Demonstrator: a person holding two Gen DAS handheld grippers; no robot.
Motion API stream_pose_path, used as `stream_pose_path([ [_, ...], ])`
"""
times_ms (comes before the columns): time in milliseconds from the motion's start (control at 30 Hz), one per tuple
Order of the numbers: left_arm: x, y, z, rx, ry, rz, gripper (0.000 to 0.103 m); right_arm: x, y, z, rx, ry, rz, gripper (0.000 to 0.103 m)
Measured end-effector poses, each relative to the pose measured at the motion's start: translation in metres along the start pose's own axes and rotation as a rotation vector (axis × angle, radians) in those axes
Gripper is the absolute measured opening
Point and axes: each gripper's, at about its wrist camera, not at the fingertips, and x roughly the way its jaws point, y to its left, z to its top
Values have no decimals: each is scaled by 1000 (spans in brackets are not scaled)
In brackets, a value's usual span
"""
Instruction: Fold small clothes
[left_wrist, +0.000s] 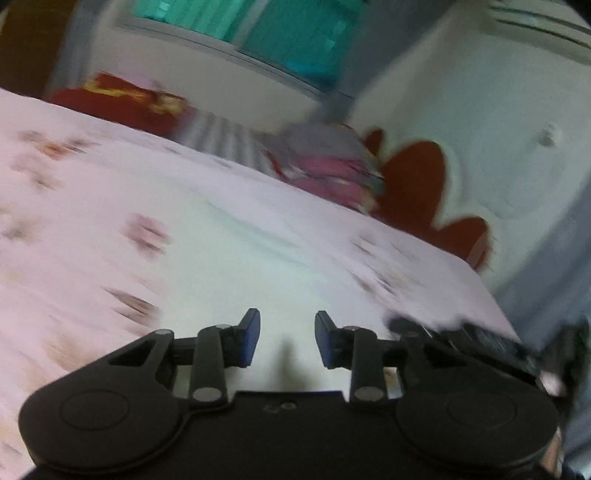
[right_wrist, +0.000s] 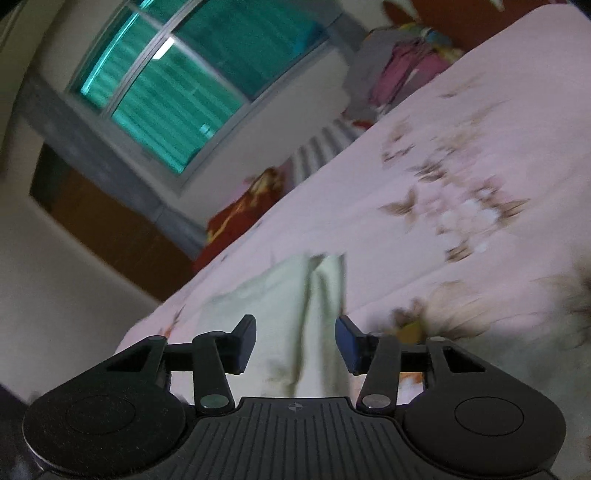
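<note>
One pale garment (right_wrist: 295, 302) lies on the pink flowered bedsheet (right_wrist: 461, 155), seen in my right wrist view at lower centre of the frame; its long axis runs from the bottom edge, between my fingers, up toward the middle of the frame, and a fold or seam line runs the same way down its middle. My right gripper (right_wrist: 295, 341) hangs over its near end with the jaws parted and nothing pressed between the pads; the cloth shows in the gap but I cannot see contact. In my left wrist view the same pale garment (left_wrist: 258, 258) fills the centre as a faint whitish patch on the bedsheet (left_wrist: 74, 221); blur hides its outline and direction there. My left gripper (left_wrist: 286, 339) is likewise parted, pads bare, gripping nothing. Part of the other tool (left_wrist: 480, 343) shows at lower right of that frame. Count: one garment under work, two grippers, one heap of pink and grey clothes (right_wrist: 402, 62) at upper right of the right view, one red cushion (right_wrist: 236, 218) at the bed's far edge, one green-tinted window (right_wrist: 184, 85) at upper left.
</note>
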Motion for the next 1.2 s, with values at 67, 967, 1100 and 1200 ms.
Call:
stream_pose_path([
  [67,-1,21,7,-42,-3,34,29,12,8,-8,-8,35,18,48],
  [967,36,42,14,99,135,46,11,84,38,-36,-180,195,-94,18],
  [1100,24,20,18,150,123,14,12,65,47,-27,-188,165,-88,15],
  [1200,47,9,5,186,236,37,14,55,45,-26,-192,162,-136,15],
])
